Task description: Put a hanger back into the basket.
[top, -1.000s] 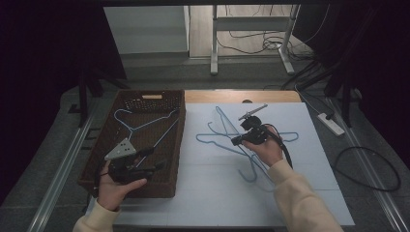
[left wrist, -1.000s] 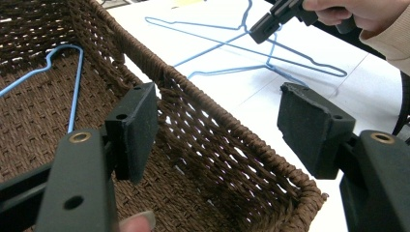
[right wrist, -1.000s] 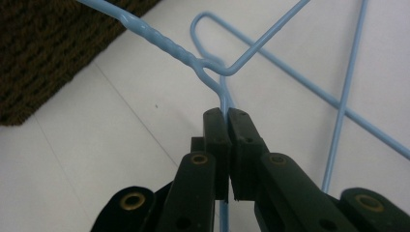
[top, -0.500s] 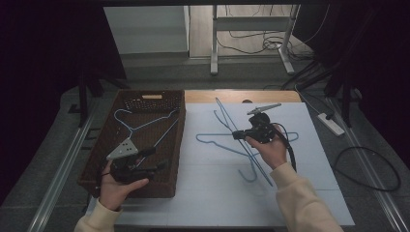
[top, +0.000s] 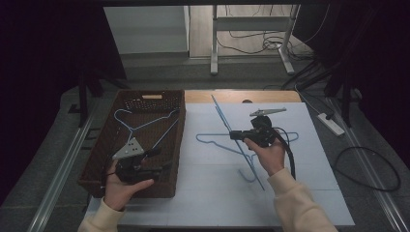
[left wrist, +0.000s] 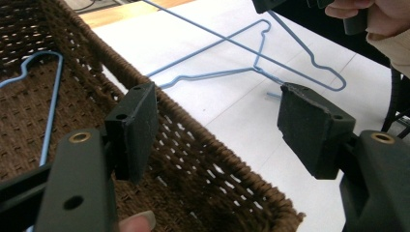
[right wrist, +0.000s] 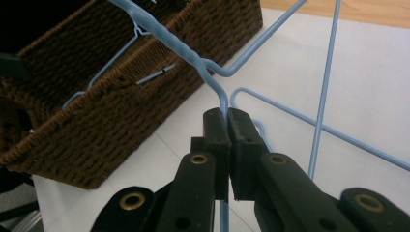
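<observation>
The right gripper [top: 240, 136] is clamping a blue wire hanger [top: 227, 126] between its closed jaws — in the right gripper view the thin wire is running straight up out of the pinched pads [right wrist: 227, 125], bending just above them into the hanger's shoulder. In the high view this hanger is tilting up off the white table surface [top: 309, 193], one long wire slanting from near the far wooden edge down toward the person's right hand [top: 267, 153]. A second blue hanger [top: 217, 141] is lying flat on the white surface beneath it, just beside the brown woven basket [top: 96, 169]. The left gripper [top: 159, 162] is hovering over the near part of the basket with its jaws standing wide apart and nothing between the pads [left wrist: 140, 125]. Inside the basket, another blue hanger [top: 145, 124] is resting on the woven floor — well apart from the one being gripped.
</observation>
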`<state>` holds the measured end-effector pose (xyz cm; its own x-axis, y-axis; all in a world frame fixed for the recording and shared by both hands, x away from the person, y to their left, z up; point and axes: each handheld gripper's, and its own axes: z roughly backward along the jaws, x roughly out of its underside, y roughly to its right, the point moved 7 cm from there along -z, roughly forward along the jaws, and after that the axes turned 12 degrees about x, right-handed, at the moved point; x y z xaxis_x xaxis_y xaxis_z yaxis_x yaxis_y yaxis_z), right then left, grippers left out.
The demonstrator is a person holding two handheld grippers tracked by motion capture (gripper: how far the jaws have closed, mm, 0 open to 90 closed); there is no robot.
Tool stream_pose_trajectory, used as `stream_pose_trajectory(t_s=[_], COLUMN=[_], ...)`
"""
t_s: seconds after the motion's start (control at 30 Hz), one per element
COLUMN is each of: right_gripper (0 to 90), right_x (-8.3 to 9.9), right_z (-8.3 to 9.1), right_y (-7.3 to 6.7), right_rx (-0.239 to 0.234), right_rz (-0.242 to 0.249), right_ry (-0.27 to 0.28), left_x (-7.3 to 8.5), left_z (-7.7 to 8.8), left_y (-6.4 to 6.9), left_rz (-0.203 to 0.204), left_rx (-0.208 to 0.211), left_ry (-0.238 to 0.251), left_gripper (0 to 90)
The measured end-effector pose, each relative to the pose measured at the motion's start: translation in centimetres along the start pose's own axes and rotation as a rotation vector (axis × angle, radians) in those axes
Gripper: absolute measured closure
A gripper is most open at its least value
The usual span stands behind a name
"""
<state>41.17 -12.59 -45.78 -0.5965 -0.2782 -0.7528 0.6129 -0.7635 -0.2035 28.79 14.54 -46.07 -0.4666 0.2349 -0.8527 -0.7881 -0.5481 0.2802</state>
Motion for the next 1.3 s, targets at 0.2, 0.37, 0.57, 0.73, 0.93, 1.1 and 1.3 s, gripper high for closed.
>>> stream_pose_trajectory(t_s=[0.2, 0.37, 0.57, 0.73, 0.93, 1.1, 1.3], right_gripper=[88.2, 88.2, 88.2, 88.2, 88.1, 88.2, 88.2], right_x=[-0.1, 0.1, 0.3, 0.5, 0.6, 0.6, 0.5], right_z=[0.5, 0.8, 1.0, 1.0, 1.1, 1.3, 1.6], right_y=[-0.7, -1.2, -1.4, -1.9, -2.3, -2.6, -3.1], right_rx=[-0.015, -0.032, -0.036, -0.026, -0.022, -0.029, -0.035], right_rz=[-0.006, -0.022, -0.042, -0.050, -0.054, -0.064, -0.076], right_ry=[0.040, 0.071, 0.099, 0.121, 0.134, 0.148, 0.167], left_x=[-0.4, -0.4, -0.8, -1.3, -1.8, -2.2, -2.7], left_z=[-0.5, -1.1, -1.9, -2.8, -4.4, -5.7, -7.2], left_y=[0.6, 1.1, 1.7, 2.4, 3.2, 3.9, 4.4], left_rz=[0.005, 0.009, 0.024, 0.028, 0.037, 0.039, 0.044], left_rx=[0.023, 0.031, 0.046, 0.062, 0.076, 0.085, 0.097], left_ry=[-0.001, -0.010, -0.012, -0.017, -0.037, -0.047, -0.057], left_gripper=[31.5, 31.5, 31.4, 31.5, 31.5, 31.5, 31.6])
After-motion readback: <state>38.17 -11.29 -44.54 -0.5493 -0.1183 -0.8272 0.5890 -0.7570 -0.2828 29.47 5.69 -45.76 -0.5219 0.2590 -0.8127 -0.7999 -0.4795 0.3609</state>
